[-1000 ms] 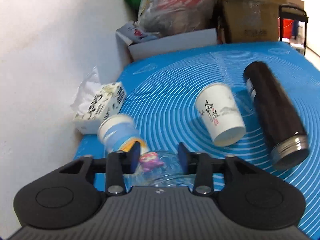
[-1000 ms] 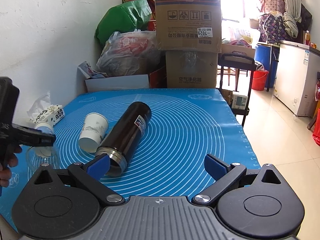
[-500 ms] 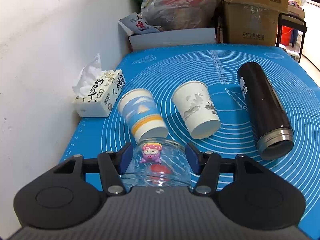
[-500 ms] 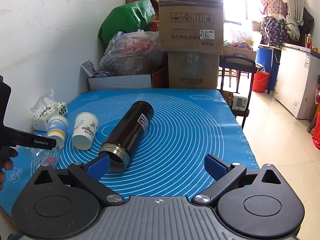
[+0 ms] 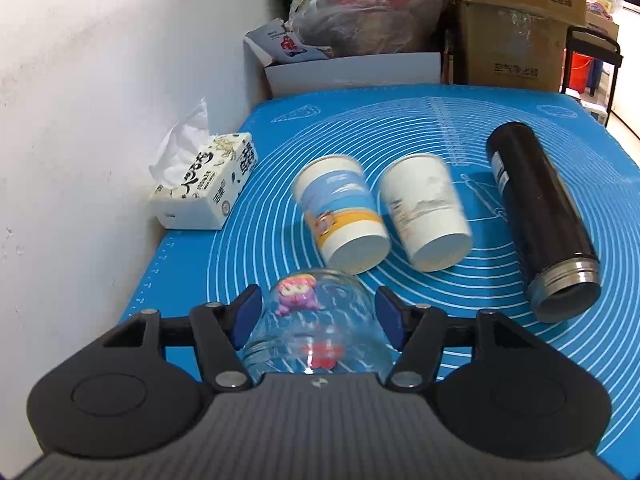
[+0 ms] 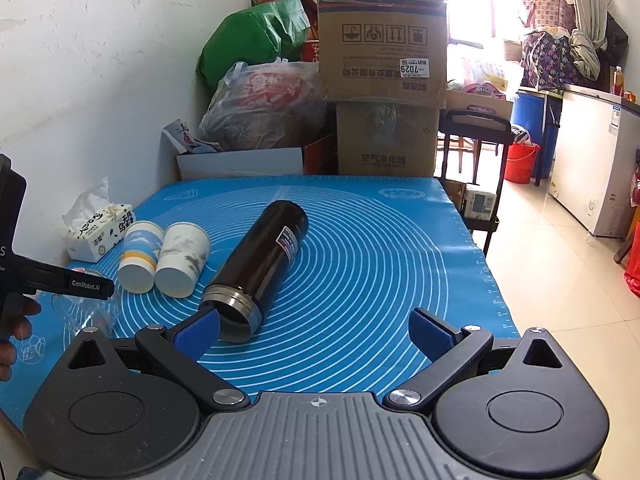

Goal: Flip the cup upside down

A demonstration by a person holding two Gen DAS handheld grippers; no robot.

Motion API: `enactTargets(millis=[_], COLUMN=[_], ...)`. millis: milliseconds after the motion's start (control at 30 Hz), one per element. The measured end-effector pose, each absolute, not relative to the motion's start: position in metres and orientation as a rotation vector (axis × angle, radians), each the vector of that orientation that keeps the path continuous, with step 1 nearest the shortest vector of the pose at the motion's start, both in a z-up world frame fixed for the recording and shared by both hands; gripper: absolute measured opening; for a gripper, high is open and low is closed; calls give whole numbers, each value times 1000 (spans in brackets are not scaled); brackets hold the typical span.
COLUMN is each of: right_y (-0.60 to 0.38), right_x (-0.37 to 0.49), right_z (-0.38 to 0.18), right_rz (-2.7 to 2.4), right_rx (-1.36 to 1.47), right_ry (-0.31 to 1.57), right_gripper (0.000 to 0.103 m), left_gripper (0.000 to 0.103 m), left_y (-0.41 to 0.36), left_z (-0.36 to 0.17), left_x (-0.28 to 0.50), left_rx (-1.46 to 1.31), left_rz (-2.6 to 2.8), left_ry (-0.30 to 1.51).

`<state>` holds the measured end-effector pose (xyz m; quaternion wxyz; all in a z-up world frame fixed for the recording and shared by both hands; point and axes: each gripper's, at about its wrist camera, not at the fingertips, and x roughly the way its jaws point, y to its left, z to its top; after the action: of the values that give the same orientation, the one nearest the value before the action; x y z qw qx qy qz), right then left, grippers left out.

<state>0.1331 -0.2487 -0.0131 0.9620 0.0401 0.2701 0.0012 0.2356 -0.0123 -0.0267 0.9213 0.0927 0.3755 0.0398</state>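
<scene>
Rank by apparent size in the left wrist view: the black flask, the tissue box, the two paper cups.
1. Black flask, clearly the largest.
2. Tissue box.
3. Blue-striped paper cup and white paper cup: they look alike, so no order between them. The box's lead over them is slight.

The left gripper (image 5: 317, 314) is holding a clear glass cup (image 5: 316, 328) between its blue pads (image 5: 245, 314), one pad sitting on each side of the glass. A pink cartoon figure and a red mark are showing on the cup's wall. Just beyond it, on the blue mat (image 5: 400, 128), a blue-and-white paper cup (image 5: 340, 212) and a white paper cup (image 5: 424, 212) are lying side by side, open mouths facing the camera. A dark flask (image 5: 540, 220) is lying further right. A tissue box (image 5: 206, 192) is sitting near the white wall (image 5: 100, 80).
</scene>
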Motion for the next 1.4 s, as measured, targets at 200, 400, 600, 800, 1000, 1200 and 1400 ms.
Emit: enactTargets(millis=[200,400,600,800,1000,1200,1400], right_y=[-249,-247,-246,-246,-245,-246,-246], right_x=[135,135,135,134,135,136,136], right_z=[-14,-14,-13,-14,-15,-15,-15], right_rz=[1,3,4,6,10,8,8], right_rx=[83,80,79,78,77,78,80], right_ry=[554,551,552,555,558,560,562], right_gripper=[102,102,102,102,102,102,102], left_gripper=[74,74,75,76,76,76,76], left_y=[-3,-3,-1,0,0,-1,1], left_z=[-29,-24,-23,-23,-25,-24,-20], left_x=[237,239,240,240,242,241,240], left_rx=[148,151,144,141,134,127,116], left_rz=[80,76,73,69,60,63,67], left_ry=[776,764,762,765,772,768,757])
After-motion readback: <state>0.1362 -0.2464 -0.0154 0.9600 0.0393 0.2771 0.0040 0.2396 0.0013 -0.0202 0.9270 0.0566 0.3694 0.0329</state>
